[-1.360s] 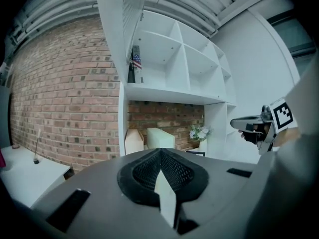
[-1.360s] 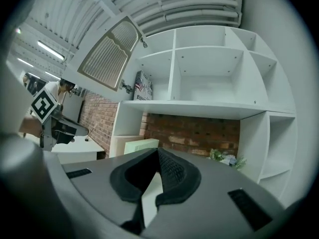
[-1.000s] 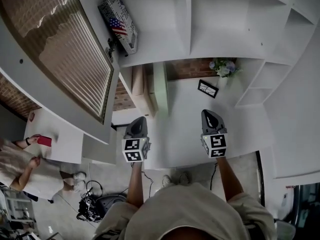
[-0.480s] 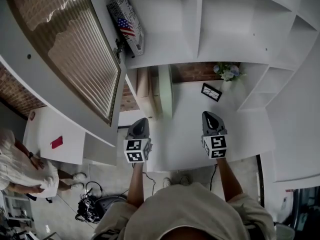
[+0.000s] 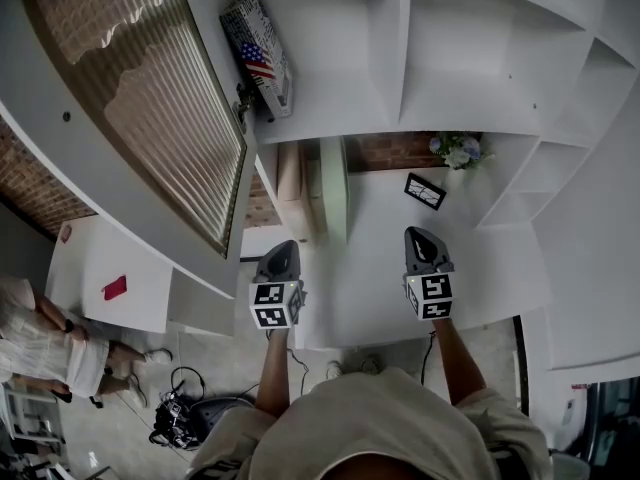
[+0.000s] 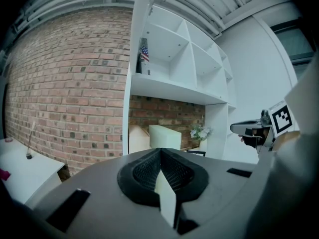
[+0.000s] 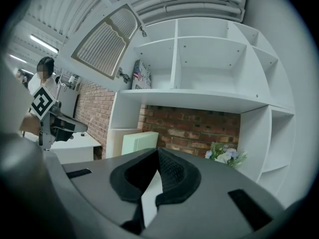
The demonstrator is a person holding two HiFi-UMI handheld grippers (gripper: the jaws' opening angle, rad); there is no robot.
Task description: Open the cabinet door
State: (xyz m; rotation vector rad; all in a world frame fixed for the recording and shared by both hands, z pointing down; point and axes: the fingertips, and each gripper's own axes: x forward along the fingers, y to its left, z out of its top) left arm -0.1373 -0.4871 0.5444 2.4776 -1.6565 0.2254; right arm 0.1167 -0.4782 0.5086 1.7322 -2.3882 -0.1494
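Note:
The cabinet door (image 5: 150,98), white-framed with a slatted tan panel, stands swung wide open at the upper left; it also shows high up in the right gripper view (image 7: 105,41). The white shelves (image 5: 400,58) behind it are exposed. My left gripper (image 5: 283,248) and right gripper (image 5: 420,233) hover side by side over the white counter (image 5: 480,258), well below the door and touching nothing. Both are shut and empty, with the left's jaw tips meeting (image 6: 160,152) and the right's as well (image 7: 158,152).
A box with a flag print (image 5: 258,53) sits on the left shelf. On the counter are a pale green board (image 5: 333,188), a small picture frame (image 5: 425,191) and flowers (image 5: 455,150). A person (image 5: 40,338) stands by a side table (image 5: 140,298) at the left; cables (image 5: 185,413) lie on the floor.
The person at the left has stepped back from the side table, leaving a red thing on it. Both grippers and the door have kept still.

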